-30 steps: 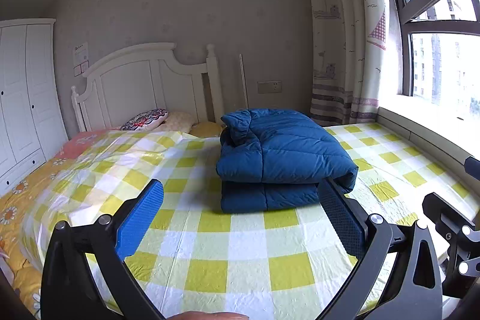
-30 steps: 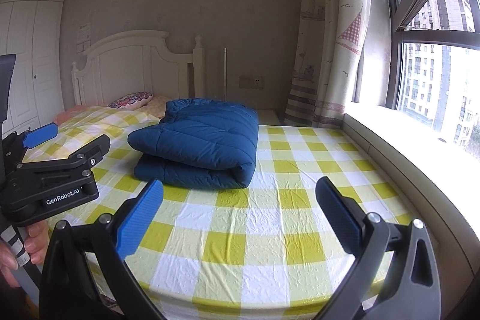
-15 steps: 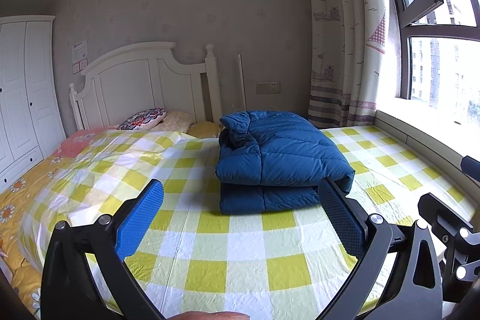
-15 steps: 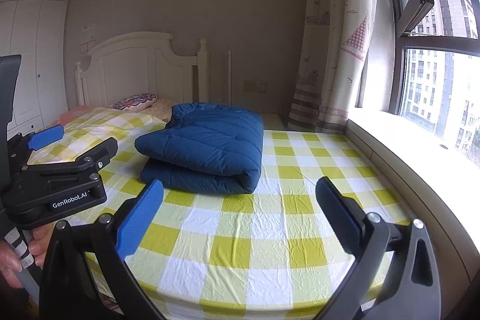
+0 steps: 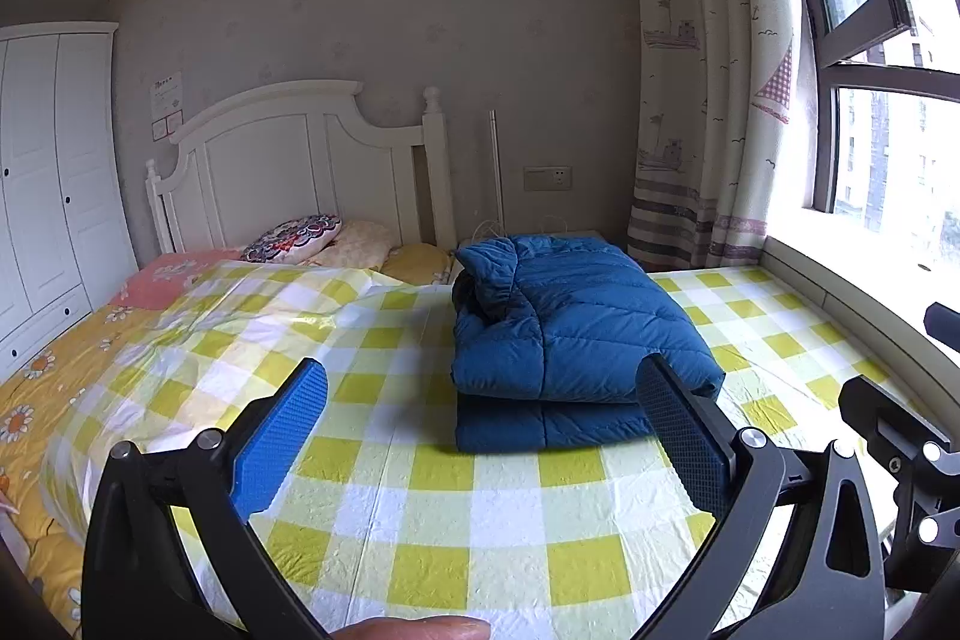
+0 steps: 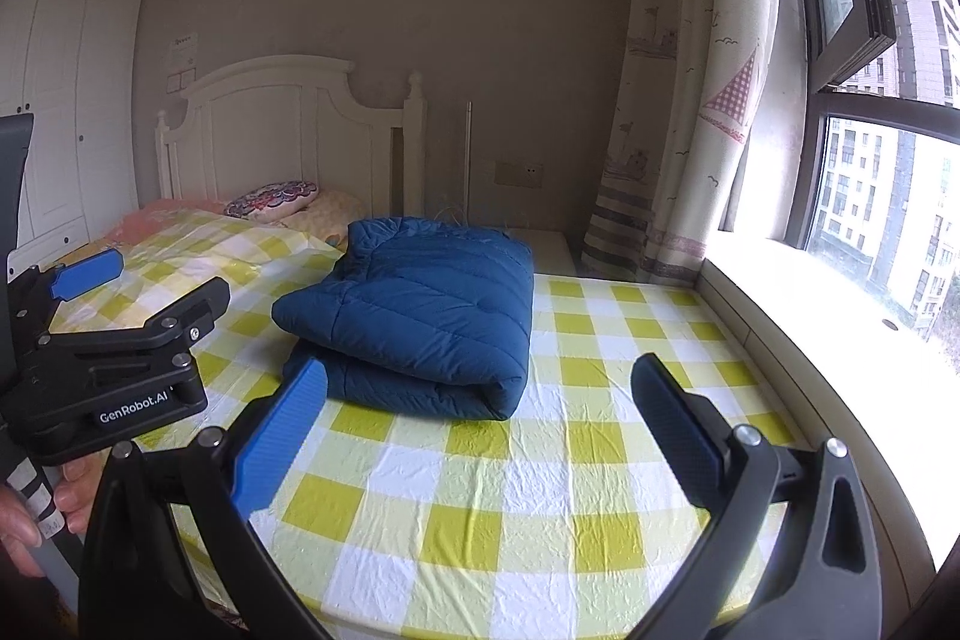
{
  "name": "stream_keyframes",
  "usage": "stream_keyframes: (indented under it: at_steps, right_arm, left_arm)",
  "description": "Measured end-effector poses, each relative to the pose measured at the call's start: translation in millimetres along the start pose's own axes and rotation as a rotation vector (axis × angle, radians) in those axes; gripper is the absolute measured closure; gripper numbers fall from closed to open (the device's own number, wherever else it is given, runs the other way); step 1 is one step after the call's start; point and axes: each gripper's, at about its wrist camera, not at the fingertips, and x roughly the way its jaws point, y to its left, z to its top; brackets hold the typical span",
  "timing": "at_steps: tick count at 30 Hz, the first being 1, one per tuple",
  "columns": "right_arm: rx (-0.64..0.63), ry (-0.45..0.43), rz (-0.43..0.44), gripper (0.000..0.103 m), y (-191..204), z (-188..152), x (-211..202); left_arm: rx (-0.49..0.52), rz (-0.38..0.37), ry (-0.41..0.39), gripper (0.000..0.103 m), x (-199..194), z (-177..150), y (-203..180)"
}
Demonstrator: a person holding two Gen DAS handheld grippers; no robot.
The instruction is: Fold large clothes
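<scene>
Two grippers are raised above the near edge of the bed (image 5: 420,520), both empty. Left gripper (image 5: 480,436): jaws spread wide, blue pad on the left finger, dark pad on the right finger, nothing between them. Right gripper (image 6: 480,436): jaws likewise wide apart, nothing held. In the right wrist view the left gripper's body shows at the left edge, with a hand (image 6: 36,514) wrapped around its handle.

The blue puffer jacket (image 5: 570,334) lies folded in a thick stack on the yellow-and-white checked sheet (image 6: 540,490), toward the far middle of the bed, well apart from both grippers. Its folded edge faces the near side; the collar end points to the far side, near the headboard (image 5: 300,172). The stack looks even, with two layers visible at the near edge.

Pillows (image 5: 300,238) sit at the far left by the headboard. A wardrobe (image 5: 42,172) stands at the left wall. A patterned curtain (image 5: 708,100) and a window (image 6: 888,160) are on the right.
</scene>
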Motion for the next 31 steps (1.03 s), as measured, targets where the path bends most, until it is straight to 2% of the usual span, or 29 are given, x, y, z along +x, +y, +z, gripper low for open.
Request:
stream_keyframes:
  at_steps: [17,24,28,31]
  right_arm:
    - [-0.007,0.026,0.035,0.002,6,22,30]
    - [0.007,0.078,0.035,0.002,0,21,63]
    - [0.029,0.107,0.002,0.003,-23,21,94]
    - [0.077,0.145,-0.11,0.003,-90,25,119]
  left_arm:
    - [-0.004,0.02,0.01,0.004,24,21,12]
    - [0.018,-0.064,0.034,0.004,49,21,4]
    - [-0.003,-0.13,0.143,0.004,93,16,22]
    - [-0.105,-0.126,0.253,0.004,149,20,90]
